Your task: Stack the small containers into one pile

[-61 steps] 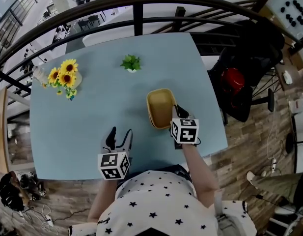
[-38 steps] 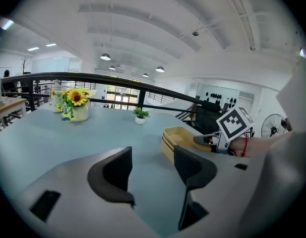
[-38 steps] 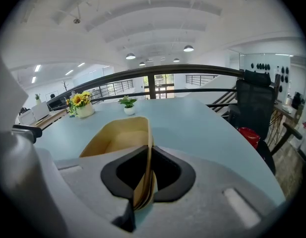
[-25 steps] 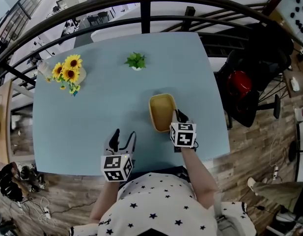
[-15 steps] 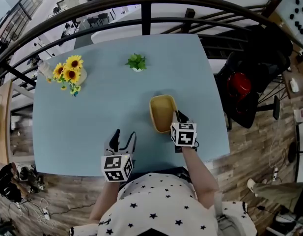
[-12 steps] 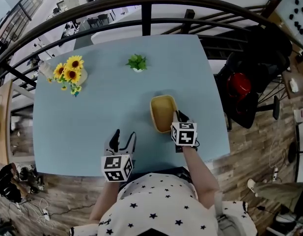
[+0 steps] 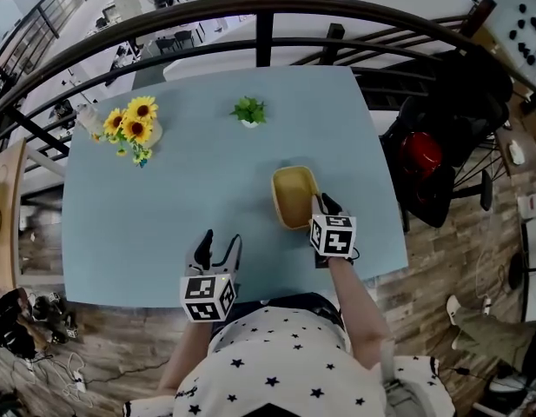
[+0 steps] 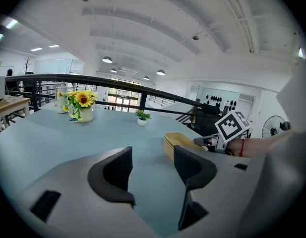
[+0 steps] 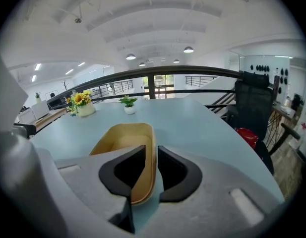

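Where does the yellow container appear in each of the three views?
Head view: yellow container right of centre on the blue table.
Left gripper view: right of centre, in the middle distance.
Right gripper view: low centre, nearest the camera.
Shared landmark: small green plant, beyond the container in all views.

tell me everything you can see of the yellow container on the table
The yellow container is a shallow tray with rounded corners, matte, like plastic or pulp, and empty inside. In the left gripper view its side shows layered edges, as if several are nested. It sits upright and flat on the light blue table, right of centre. Its near right rim stands between the jaws of the right gripper, which have just been opening; the pads do not look pressed on it. Nothing else touches it.
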{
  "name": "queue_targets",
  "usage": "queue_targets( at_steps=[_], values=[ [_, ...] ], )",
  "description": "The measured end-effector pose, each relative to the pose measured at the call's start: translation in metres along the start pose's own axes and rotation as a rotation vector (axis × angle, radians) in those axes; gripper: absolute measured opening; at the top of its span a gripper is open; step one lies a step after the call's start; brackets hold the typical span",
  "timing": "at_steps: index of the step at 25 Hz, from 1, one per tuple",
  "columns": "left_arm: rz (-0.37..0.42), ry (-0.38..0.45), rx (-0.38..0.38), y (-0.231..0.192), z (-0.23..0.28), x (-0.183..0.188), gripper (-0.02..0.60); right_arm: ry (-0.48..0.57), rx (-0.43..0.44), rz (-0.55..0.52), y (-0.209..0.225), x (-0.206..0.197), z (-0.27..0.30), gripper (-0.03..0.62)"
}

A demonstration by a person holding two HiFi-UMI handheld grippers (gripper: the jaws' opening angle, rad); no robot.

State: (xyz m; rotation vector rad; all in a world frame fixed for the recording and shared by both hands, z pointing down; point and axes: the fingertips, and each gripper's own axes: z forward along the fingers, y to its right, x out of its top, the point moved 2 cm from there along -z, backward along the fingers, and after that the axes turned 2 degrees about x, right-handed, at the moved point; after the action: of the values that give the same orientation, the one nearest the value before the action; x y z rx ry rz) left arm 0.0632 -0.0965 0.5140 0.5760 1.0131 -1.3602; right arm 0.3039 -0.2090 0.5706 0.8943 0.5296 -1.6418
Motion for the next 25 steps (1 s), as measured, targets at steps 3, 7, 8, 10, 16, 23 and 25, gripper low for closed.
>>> queue_targets(
  at_steps=[3,7,8,10,16,23,25],
  values=[
    [0.0,0.008,-0.006,-0.003,-0.01,-0.001,0.261,0.031,0.02,0.01,-0.012,0.004,-0.014,0.06],
    [0.004,0.02,-0.015,-0.007,-0.027,-0.004,0.261,0.079,0.093,0.022,-0.042,0.004,-0.037,0.06],
    [0.006,0.023,-0.017,-0.008,-0.032,-0.005,0.261,0.089,0.112,0.024,-0.05,0.002,-0.044,0.06],
    [0.009,0.03,-0.021,-0.011,-0.043,-0.008,0.261,0.104,0.144,0.025,-0.067,-0.002,-0.056,0.06],
    [0.01,0.045,-0.032,-0.026,-0.08,-0.022,0.261,0.124,0.209,0.014,-0.121,-0.023,-0.091,0.06],
    [-0.007,0.072,-0.016,-0.043,-0.131,-0.039,0.19,0.157,0.235,-0.001,-0.173,-0.048,-0.141,0.046],
    [-0.01,0.076,-0.008,-0.048,-0.146,-0.045,0.175,0.167,0.241,-0.011,-0.186,-0.054,-0.154,0.041]
  ],
)
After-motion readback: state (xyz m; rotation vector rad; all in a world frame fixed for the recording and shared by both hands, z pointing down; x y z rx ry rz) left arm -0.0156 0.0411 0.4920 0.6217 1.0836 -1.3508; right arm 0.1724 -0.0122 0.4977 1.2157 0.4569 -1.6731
